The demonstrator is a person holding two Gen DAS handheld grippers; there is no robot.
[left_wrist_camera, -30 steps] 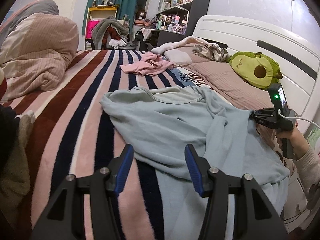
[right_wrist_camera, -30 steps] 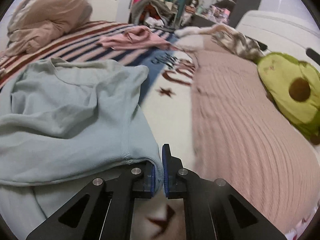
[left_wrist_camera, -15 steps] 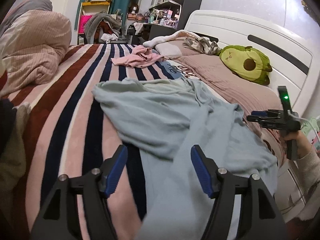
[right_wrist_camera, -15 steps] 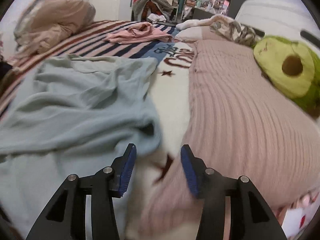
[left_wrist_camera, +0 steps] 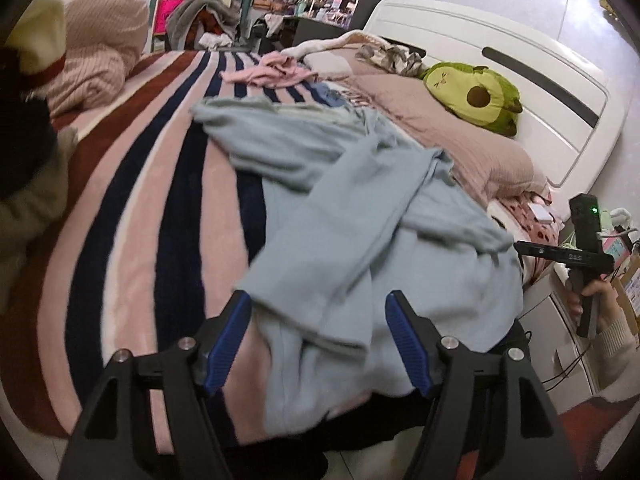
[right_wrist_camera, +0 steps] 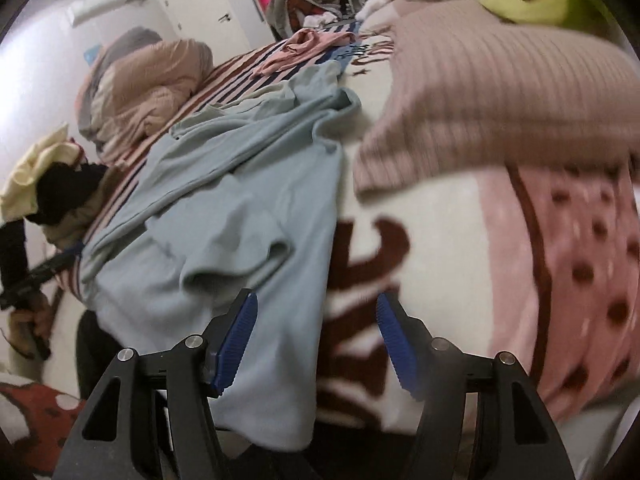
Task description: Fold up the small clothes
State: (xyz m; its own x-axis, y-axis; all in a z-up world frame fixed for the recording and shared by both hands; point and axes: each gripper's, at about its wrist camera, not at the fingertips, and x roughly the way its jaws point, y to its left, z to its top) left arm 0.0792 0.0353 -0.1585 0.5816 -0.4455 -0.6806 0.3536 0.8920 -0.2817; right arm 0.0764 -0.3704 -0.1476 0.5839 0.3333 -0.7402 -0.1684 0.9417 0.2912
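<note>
A light blue top (left_wrist_camera: 360, 216) is seen spread across the near part of a striped blanket (left_wrist_camera: 160, 168), with its hem hanging over the bed's edge. One sleeve (left_wrist_camera: 344, 240) is laid diagonally over the body of the top, and its cuff lies between the blue pads of the left gripper (left_wrist_camera: 318, 332). The jaws of that gripper are held wide apart and nothing is clamped between them; whether the pads touch the cloth cannot be told.

In the right wrist view, the right gripper (right_wrist_camera: 316, 332) is likewise held spread, with nothing grasped. Its left pad is placed over the lower edge of the top (right_wrist_camera: 240, 216), while its right pad is placed over a cream blanket with brown lettering (right_wrist_camera: 360, 280). A short rumpled sleeve (right_wrist_camera: 236, 256) is seen just ahead of the left pad.

A ribbed pink pillow (right_wrist_camera: 480, 92) is found beside the top, toward the white headboard (left_wrist_camera: 520, 80), and an avocado plush toy (left_wrist_camera: 472, 96) is rested on it. A pink garment (left_wrist_camera: 268, 72) is left farther up the bed, well apart from the blue top. A bundled quilt (left_wrist_camera: 96, 48) is piled at the far left side. The right gripper is also seen in the left wrist view, off the bed's edge (left_wrist_camera: 560, 254)
</note>
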